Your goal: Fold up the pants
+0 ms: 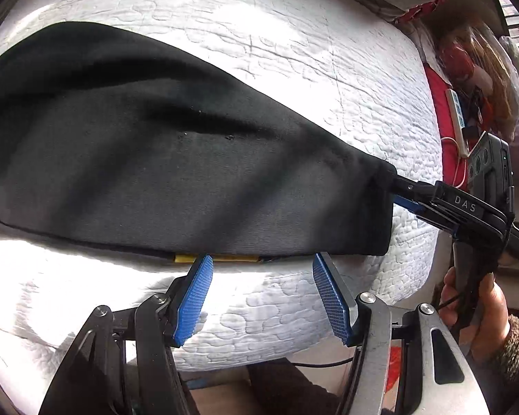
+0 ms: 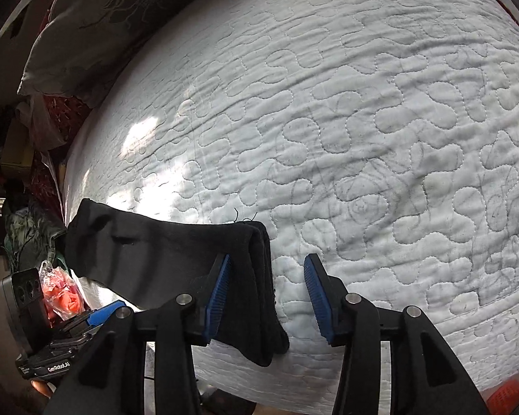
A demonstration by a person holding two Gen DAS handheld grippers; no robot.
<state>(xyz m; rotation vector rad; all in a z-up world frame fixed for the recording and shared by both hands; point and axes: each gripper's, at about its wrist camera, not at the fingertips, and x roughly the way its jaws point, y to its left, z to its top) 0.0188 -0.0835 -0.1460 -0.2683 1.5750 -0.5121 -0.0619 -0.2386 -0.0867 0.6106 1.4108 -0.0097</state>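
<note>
The black pants (image 1: 162,159) lie folded in a long flat band on a white quilted bed cover (image 1: 294,52). In the left wrist view the band starts at the left edge and runs across to the right, near the front side of the bed. Sun and shade make stripes on the cloth. A small yellow tag (image 1: 187,258) peeks out under the near edge of the pants.

The left gripper (image 1: 261,297) sits just in front of that near edge. Its two blue pads (image 1: 194,299) stand apart, and only bed cover shows between them. Nothing is held. The tips are very close to the edge of the pants, but I cannot tell if they touch.

Further right, the right gripper (image 1: 403,192) is at the far right end of the pants. A hand (image 1: 474,311) in a fuzzy sleeve holds its handle. Past the bed on the right are red cloth and a white power strip (image 1: 458,121).

In the right wrist view, a grey pillow (image 2: 97,31) lies at the top left. A bag with something orange (image 2: 64,297) is at the lower left, next to the other gripper. The end of the pants (image 2: 176,259) is stacked in thick layers. The right gripper (image 2: 268,294) has its pads partly apart. The left pad rests by the folded layers, and the right pad is over bare cover. The pads are not squeezing the cloth.
</note>
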